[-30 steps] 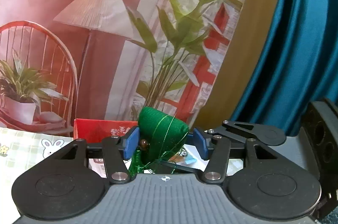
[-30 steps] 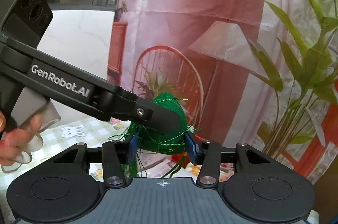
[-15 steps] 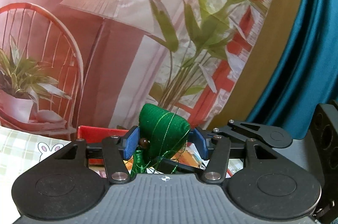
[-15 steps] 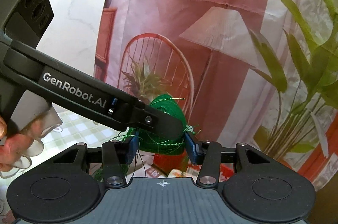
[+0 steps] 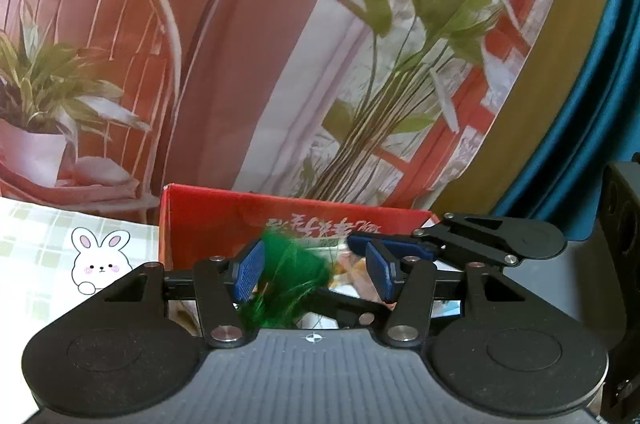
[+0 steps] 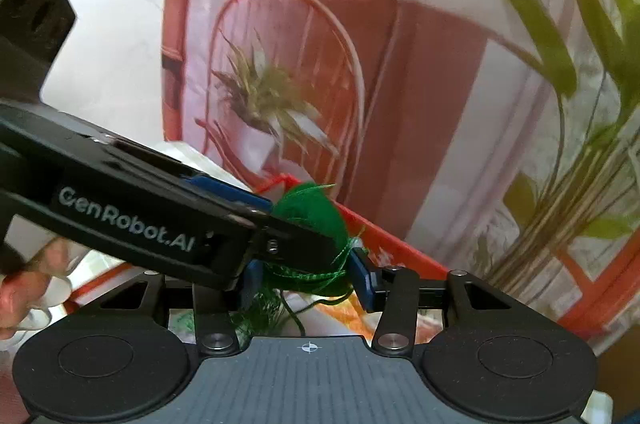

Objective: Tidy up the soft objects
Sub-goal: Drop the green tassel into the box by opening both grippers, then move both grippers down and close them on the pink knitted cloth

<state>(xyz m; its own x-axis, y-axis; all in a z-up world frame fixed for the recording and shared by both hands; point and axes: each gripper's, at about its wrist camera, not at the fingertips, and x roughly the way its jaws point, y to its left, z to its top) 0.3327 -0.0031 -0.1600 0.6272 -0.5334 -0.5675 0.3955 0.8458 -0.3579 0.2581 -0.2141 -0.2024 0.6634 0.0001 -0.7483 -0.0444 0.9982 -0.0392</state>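
I have the green mesh pouf [image 6: 316, 224] pinched between both tools, hanging just above the open red box [image 5: 224, 220], whose near wall lies ahead and below, with bright packets visible inside past the pads. My right gripper [image 6: 308, 280] is clamped on its lower gathered part, its blue pads pressing either side, while my left gripper [image 5: 316, 272] grasps it from the side, though in its own view the pouf sits against the left pad only, so I judge that grip looser. The bundle stands roughly upright with threads trailing down, so the next move turns on lowering it straight into the box
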